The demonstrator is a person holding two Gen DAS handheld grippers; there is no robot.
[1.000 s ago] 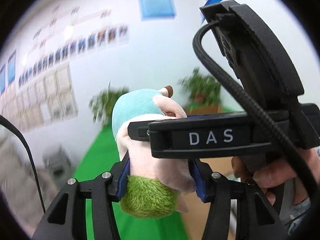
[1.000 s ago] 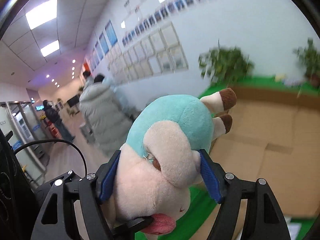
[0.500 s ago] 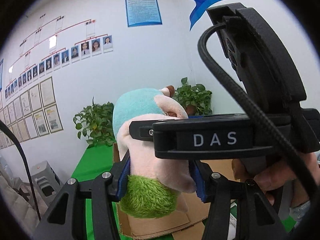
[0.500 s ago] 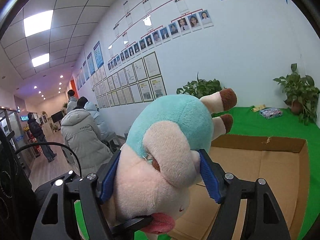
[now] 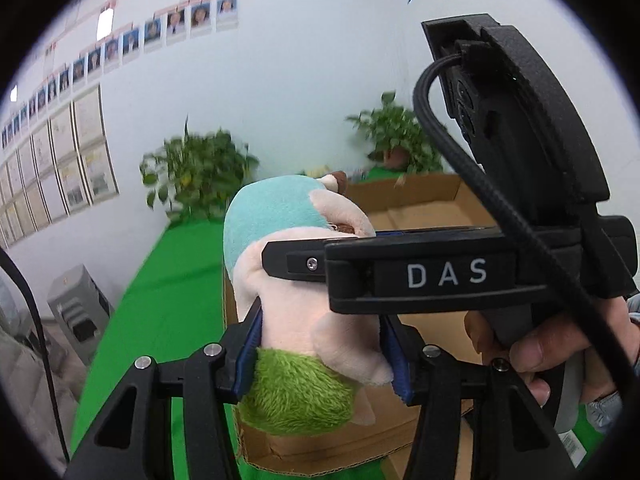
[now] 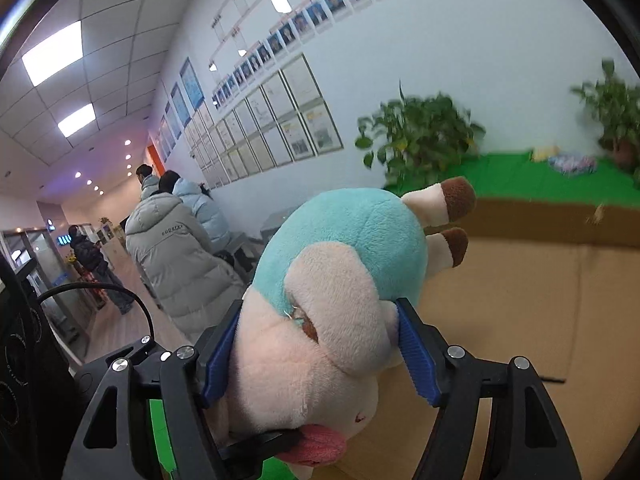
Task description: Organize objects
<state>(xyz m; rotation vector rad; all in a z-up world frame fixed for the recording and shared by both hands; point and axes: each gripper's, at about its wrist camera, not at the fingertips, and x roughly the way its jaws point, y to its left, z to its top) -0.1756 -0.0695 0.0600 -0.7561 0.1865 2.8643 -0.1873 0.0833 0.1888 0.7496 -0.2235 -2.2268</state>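
A plush toy (image 5: 296, 280) with a teal back, pale pink head and green tuft is held in the air by both grippers. My left gripper (image 5: 322, 354) is shut on its lower part, near the green tuft. My right gripper (image 6: 318, 354) is shut on its head (image 6: 312, 352); that gripper's black body crosses the left wrist view (image 5: 440, 276). An open cardboard box (image 5: 420, 208) lies below and behind the toy on a green cloth (image 5: 168, 292). The box also shows in the right wrist view (image 6: 532, 292).
Potted plants (image 6: 420, 140) stand against the white wall at the back of the green cloth (image 6: 516, 176). Small items (image 6: 572, 162) lie at the far right. People in padded coats (image 6: 180, 256) sit to the left. A grey stool (image 5: 78, 308) stands beside the table.
Both grippers have tilted downward with the toy still held. The cardboard box and green cloth take up more of both views than before.
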